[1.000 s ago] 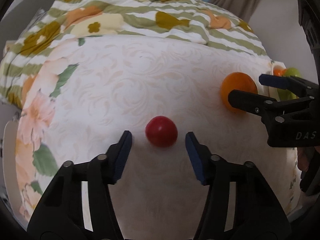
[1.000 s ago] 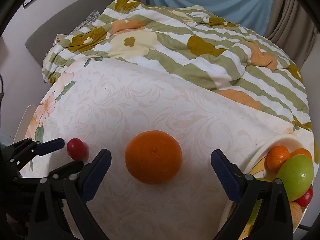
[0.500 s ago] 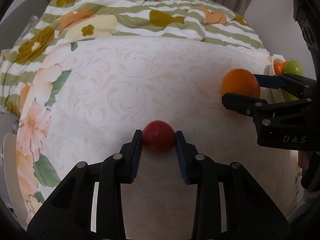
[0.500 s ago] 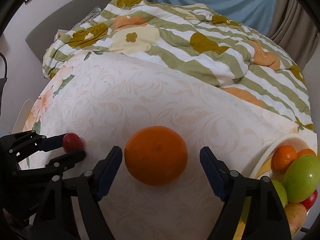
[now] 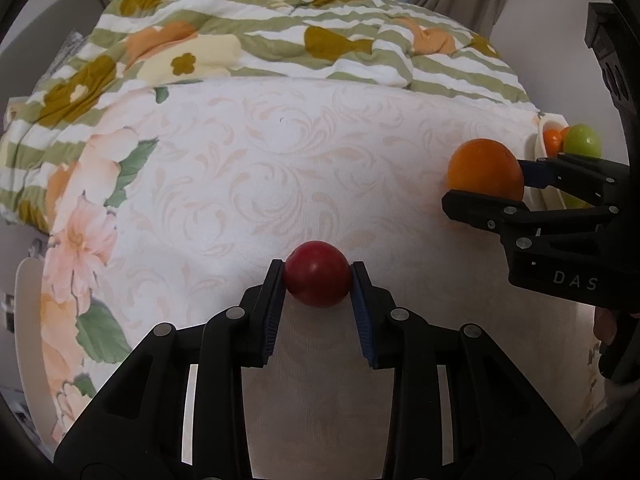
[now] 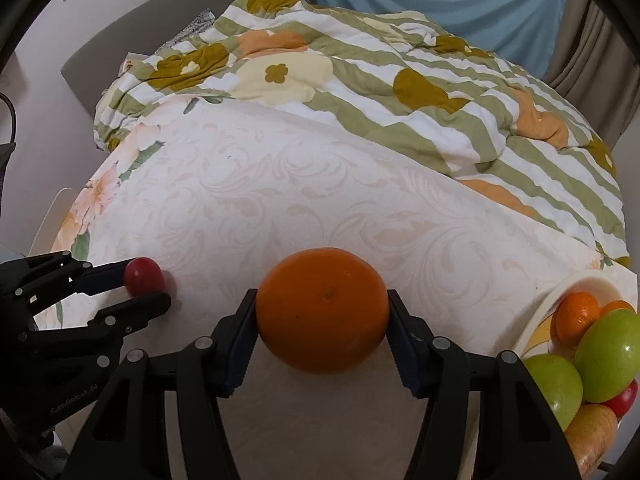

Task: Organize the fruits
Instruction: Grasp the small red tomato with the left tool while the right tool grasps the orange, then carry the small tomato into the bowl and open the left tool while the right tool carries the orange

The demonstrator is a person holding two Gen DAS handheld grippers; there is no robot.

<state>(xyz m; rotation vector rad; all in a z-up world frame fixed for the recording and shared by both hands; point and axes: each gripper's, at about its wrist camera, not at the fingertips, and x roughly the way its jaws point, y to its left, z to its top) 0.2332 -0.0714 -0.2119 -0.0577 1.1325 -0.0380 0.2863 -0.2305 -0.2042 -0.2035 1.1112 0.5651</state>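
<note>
Both jaws now shut: left gripper point(image 5: 318, 280) on red fruit point(image 5: 317, 273), "DAS"-marked right gripper point(image 6: 322, 330) on orange point(image 6: 322, 310).

Right gripper point(image 6: 322, 322): both pads pressed against orange point(image 6: 322, 310), on patterned sheet point(image 6: 280, 184). Left gripper point(image 6: 146, 286) at 9 o'clock, clamping red fruit point(image 6: 143, 276). Plate point(image 6: 576, 284) of mixed fruit at 4 o'clock. Striped quilt point(image 6: 400, 96) at 12.

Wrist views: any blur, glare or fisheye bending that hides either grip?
Left wrist view: sharp, soft even light, the red fruit plainly between the left gripper pads; bedding bows toward the dark rim. Right wrist view: equally crisp, no glare on the orange in the right gripper; plate fruit stretched at the edge.
</note>
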